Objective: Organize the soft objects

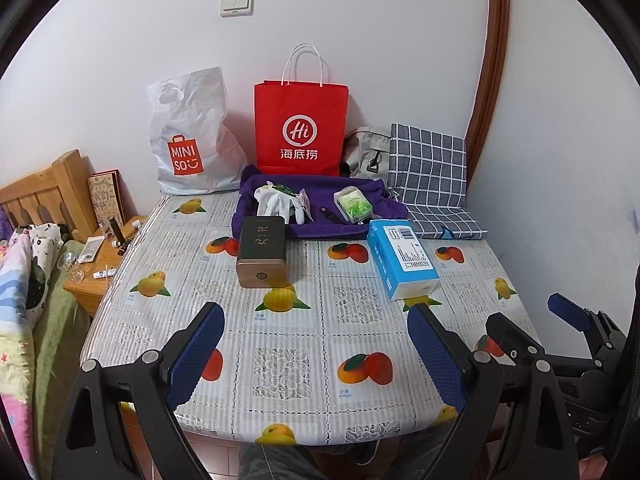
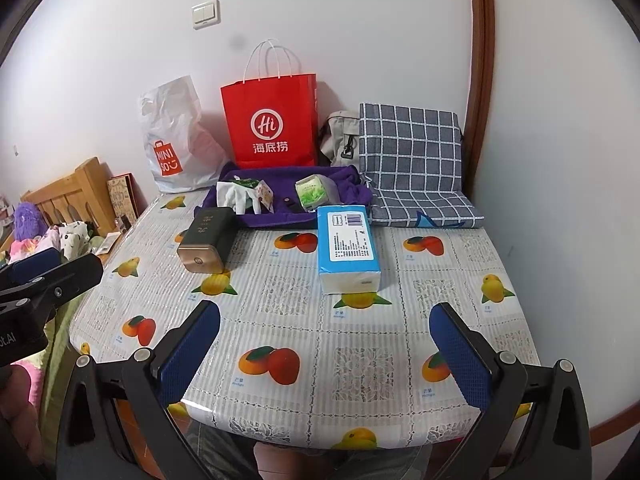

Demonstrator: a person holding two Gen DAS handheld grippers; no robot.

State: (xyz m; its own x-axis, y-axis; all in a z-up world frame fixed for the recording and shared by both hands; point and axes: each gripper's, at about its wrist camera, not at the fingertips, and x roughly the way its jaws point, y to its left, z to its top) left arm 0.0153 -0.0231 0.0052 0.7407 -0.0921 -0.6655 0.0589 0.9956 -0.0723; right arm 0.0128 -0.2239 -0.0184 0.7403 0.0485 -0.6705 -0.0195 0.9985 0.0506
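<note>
Both claws hang over the near edge of the worktop, which wears a cloth with fruit pictures. The left claw is spread wide with nothing in it. The right claw is spread wide too, holding nothing.

At 12 o'clock from the left claw lies a purple cloth, up by the wall. On it rest white gloves and a small green packet. A dark tin box touches the cloth's near edge. At 1 o'clock a blue tissue pack lies flat. A checked cushion sits at 2 o'clock. A red bag and a white bag stand behind the cloth.
</note>
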